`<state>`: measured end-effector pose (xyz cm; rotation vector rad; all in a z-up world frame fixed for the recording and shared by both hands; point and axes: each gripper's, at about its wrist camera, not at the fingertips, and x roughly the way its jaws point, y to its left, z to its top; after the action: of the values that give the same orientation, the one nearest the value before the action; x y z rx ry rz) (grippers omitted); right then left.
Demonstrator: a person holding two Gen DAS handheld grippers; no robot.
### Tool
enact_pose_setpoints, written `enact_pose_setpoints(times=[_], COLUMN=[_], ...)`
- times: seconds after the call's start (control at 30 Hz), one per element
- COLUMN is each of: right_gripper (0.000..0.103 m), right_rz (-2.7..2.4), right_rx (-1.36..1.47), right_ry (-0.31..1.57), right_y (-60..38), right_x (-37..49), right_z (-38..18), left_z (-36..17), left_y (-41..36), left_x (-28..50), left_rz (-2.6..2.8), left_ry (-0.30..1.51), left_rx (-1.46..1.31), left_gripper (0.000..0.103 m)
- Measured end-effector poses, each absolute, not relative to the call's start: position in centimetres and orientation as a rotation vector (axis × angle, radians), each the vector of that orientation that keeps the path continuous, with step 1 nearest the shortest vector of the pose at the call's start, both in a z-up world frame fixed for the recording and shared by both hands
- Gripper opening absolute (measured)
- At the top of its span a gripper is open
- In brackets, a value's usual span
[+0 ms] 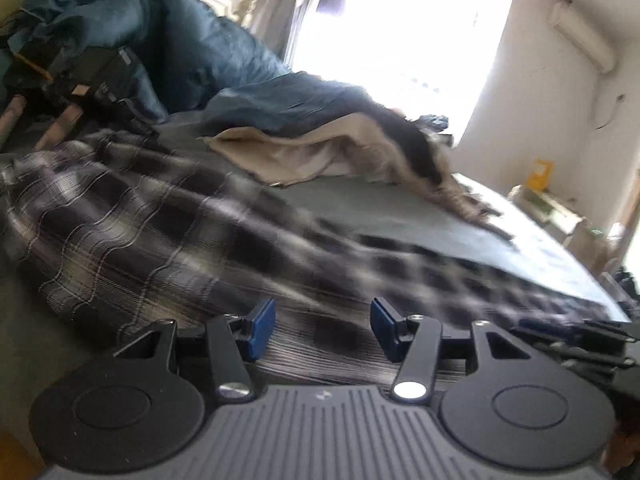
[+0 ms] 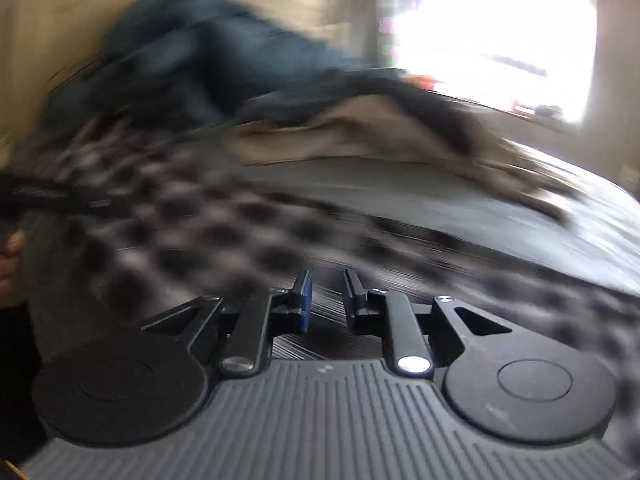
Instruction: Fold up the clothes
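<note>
Nearest, the left tongs (image 1: pixel 323 330) stand wide apart over a black-and-white plaid flannel shirt (image 1: pixel 160 224) spread on the grey bed (image 1: pixel 380 204). The right tongs (image 2: pixel 327 300) show a narrow gap, nothing between them. Farther off lie a beige garment (image 1: pixel 304 148) and a blue quilted duvet (image 1: pixel 192 48).

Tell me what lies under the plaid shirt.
The plaid shirt is spread over the grey-green bed sheet, which shows bare beyond its edge, toward the beige garment. Whatever else sits beneath the shirt is covered and cannot be seen.
</note>
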<state>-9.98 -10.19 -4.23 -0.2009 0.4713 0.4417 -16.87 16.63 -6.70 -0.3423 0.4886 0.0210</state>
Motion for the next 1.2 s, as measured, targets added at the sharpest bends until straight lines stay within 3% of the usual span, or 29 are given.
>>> enact_pose_setpoints(times=[0.17, 0.43, 0.6, 0.77, 1.03, 1.2], right_gripper=[0.016, 0.020, 0.020, 0.020, 0.018, 0.021], right_rz=[0.408, -0.238, -0.002, 0.284, -0.140, -0.255], right_rx=[-0.170, 0.010, -0.022, -0.158, 0.207, 0.320], right_ry=[0.557, 0.602, 0.522, 0.618, 0.680, 0.572], right_y=[-12.3, -33.1, -26.2, -21.0, -42.4, -49.3], right_x=[-6.2, -7.6, -5.2, -0.8, 8.8, 6.0], right_z=[-6.0, -4.5, -1.8, -3.6, -5.5, -4.1], left_z=[-7.9, -8.3, -8.0, -7.7, -7.0, -6.8], left_y=[18.3, 18.9, 18.7, 18.2, 18.2, 18.1], left_x=[-16.6, -16.4, -16.0, -15.6, -14.6, -14.2], left_rz=[0.019, 0.003, 0.024, 0.054, 0.111, 0.132], left_ry=[0.493, 0.496, 0.511, 0.532, 0.568, 0.577], left_rx=[-0.383, -0.396, -0.385, -0.354, -0.312, -0.310], left_gripper=[0.054, 0.054, 0.054, 0.054, 0.054, 0.054])
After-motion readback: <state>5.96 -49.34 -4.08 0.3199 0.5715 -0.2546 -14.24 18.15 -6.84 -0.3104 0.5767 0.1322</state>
